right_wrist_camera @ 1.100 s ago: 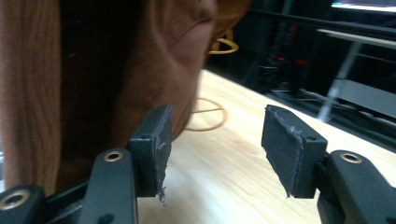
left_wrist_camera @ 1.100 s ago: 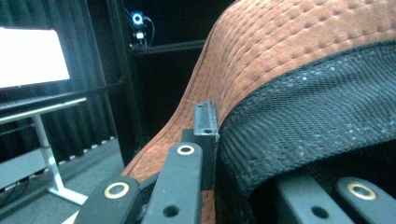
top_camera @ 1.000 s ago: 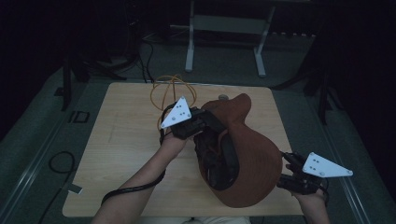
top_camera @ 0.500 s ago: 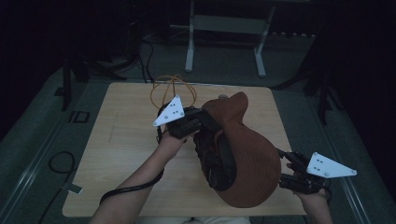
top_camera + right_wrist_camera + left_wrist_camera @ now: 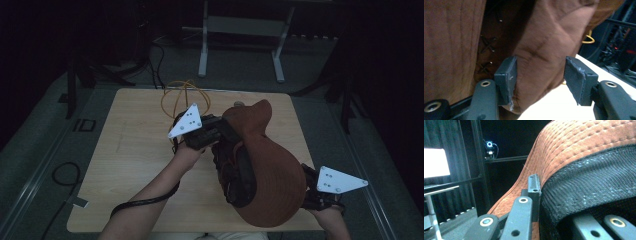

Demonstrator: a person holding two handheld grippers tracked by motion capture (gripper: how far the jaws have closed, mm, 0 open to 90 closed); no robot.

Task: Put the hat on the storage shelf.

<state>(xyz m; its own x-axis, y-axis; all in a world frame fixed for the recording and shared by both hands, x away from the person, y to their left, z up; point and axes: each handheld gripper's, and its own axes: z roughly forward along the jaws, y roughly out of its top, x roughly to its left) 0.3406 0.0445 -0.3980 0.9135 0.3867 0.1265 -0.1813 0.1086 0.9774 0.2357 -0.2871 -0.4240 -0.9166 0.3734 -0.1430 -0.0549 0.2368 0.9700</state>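
The brown boot (image 5: 272,180) lies on its side at the right of centre in the high view, on the pale wooden counter (image 5: 135,165), its sole edge toward the lower right and its dark opening with black lining turned to the left. In the left gripper view the stitched rust-coloured outer (image 5: 584,147) curves across the upper right, and a black mesh lining (image 5: 589,195) sits beneath it.

The left tool (image 5: 210,135) sits at the boot's opening in the middle of the high view, a white three-cornered plate on top; in its own view one jaw lies outside the rim and the other inside under the lining, pinching the boot's edge. The right tool (image 5: 539,80) is at the lower right of the high view, against the boot's far side; in its own view its jaws stand spread, the left pad (image 5: 507,75) touching a bulge of brown leather, the right pad (image 5: 575,75) apart from it.

A loop of yellow cable (image 5: 182,95) lies on the counter at the upper centre, just behind the left tool. A metal stand (image 5: 240,35) rises on the dark floor beyond the counter.
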